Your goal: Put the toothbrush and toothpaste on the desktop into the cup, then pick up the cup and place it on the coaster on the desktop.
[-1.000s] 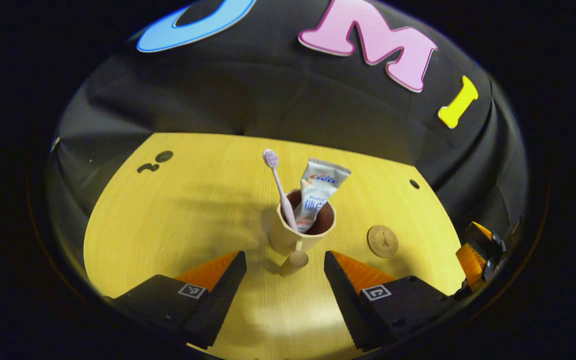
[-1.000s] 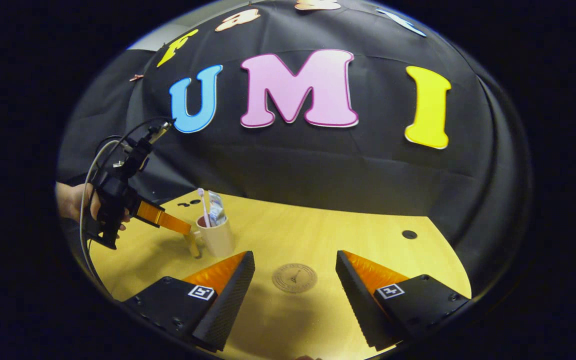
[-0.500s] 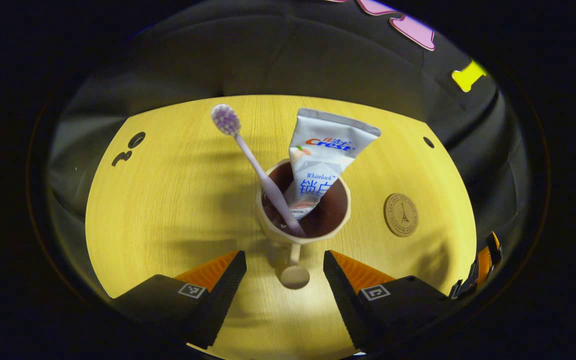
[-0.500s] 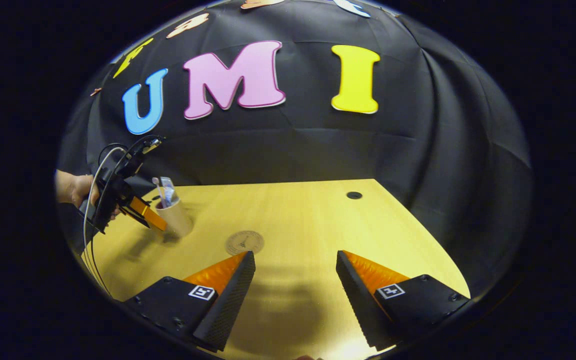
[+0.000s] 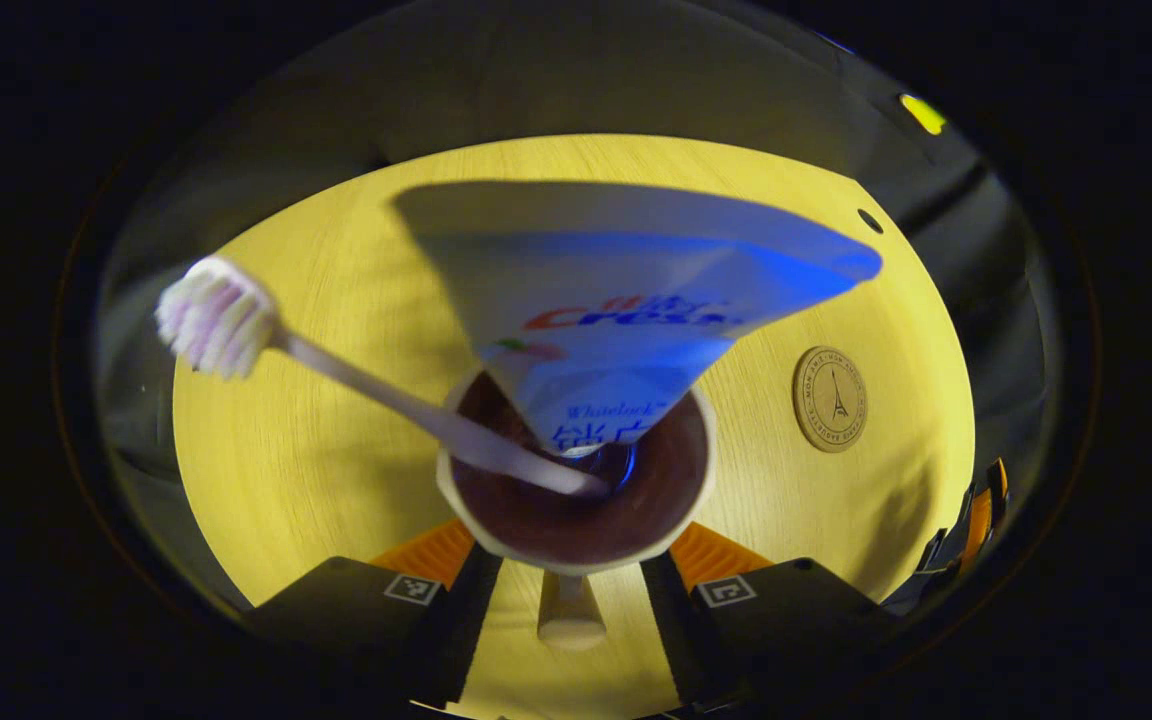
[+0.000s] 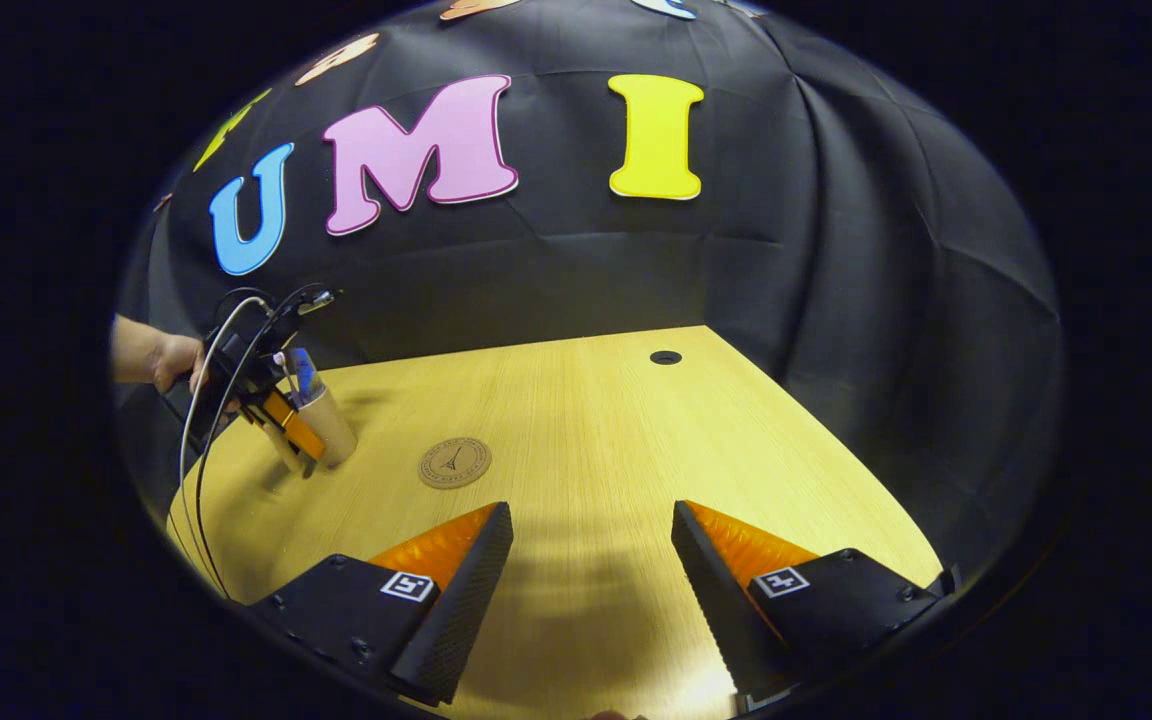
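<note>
The beige cup [image 5: 576, 530] stands on the yellow desktop [image 5: 286, 460] with its dark inside facing the camera. A pale toothbrush [image 5: 366, 390] leans left out of it and a white toothpaste tube [image 5: 616, 300] leans up and right. My left gripper [image 5: 572, 575] is open and straddles the cup, its fingers low on either side under the rim and the cup's handle [image 5: 570, 620] between them. The round brown coaster [image 5: 829, 398] lies to the right. In the right gripper view the cup [image 6: 329, 425] and coaster [image 6: 455, 462] sit far left, and my right gripper [image 6: 591, 515] hangs open above bare desktop.
A hand [image 6: 171, 358] holds the left gripper [image 6: 281, 425], with cables trailing at the desk's left edge. A small round hole [image 6: 665, 357] marks the desktop [image 6: 636, 430] near the back wall. The right gripper [image 5: 966, 530] shows at the lower right edge of the left gripper view.
My left gripper has moved forward and down until the cup sits between its open fingers. The right gripper has drawn back to the right, away from the coaster.
</note>
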Tool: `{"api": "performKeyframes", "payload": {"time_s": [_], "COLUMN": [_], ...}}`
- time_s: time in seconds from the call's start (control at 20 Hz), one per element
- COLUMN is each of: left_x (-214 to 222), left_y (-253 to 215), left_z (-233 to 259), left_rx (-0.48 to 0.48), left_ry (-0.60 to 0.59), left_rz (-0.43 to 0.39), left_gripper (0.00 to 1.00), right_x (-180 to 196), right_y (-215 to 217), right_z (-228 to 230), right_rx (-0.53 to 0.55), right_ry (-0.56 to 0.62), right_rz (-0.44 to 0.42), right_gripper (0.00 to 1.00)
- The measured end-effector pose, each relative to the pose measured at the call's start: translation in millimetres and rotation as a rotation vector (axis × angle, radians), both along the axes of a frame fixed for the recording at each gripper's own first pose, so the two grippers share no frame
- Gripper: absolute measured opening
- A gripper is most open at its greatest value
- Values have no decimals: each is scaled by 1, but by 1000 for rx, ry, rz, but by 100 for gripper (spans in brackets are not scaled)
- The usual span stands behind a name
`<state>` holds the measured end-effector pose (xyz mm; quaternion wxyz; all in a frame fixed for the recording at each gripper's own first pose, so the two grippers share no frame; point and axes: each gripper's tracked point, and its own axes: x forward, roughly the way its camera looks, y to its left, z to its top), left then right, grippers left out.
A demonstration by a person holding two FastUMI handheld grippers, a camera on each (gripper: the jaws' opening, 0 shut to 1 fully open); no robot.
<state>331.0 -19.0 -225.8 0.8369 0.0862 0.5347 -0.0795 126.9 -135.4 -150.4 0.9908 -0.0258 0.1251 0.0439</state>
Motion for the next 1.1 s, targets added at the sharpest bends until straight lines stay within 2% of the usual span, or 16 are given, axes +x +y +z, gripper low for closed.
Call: {"api": "performKeyframes", "payload": {"time_s": [0.05, 0.1, 0.15, 0.35, 0.45, 0.5, 0.55, 0.6, 0.65, 0.75, 0.8, 0.85, 0.9, 1.1], "left_x": [0, -1, 0, -6, -8, -8, -9, -8, -7, -8, -8, -8, -8, -7], "left_y": [1, 3, 2, 5, 4, 4, 3, 3, 3, 3, 3, 4, 4, -4], "left_z": [-2, -3, -4, -6, -6, -6, -6, -8, -7, -5, -5, -3, -1, 21], "left_rx": [19, 34, 41, 40, 43, 44, 45, 46, 46, 35, 34, 36, 43, 75], "left_ry": [16, 29, 34, 57, 56, 58, 60, 59, 55, 46, 41, 36, 27, -3], "left_rz": [-10, -19, -25, -11, -3, -3, -3, -6, -7, -4, -5, -3, -7, -72], "left_gripper": [72, 76, 68, 60, 31, 38, 33, 37, 31, 30, 35, 30, 30, 30], "right_x": [0, -2, -3, -2, -1, -2, -2, -2, -1, 1, 4, 7, 7, 7], "right_y": [1, 2, 4, 9, 12, 11, 11, 10, 10, 9, 7, 5, 3, -4], "right_z": [-2, -4, -5, -10, -13, -14, -14, -14, -14, -13, -13, -12, -13, -10], "right_rx": [-3, -2, 4, 16, 19, 19, 16, 13, 11, 9, 9, 10, 12, 22], "right_ry": [8, 14, 19, 32, 42, 44, 45, 45, 45, 45, 45, 46, 47, 47], "right_rz": [4, 5, 6, 8, 13, 15, 17, 18, 18, 13, 8, 3, -1, -15], "right_gripper": [99, 99, 99, 99, 99, 99, 99, 99, 99, 99, 99, 99, 99, 99]}}
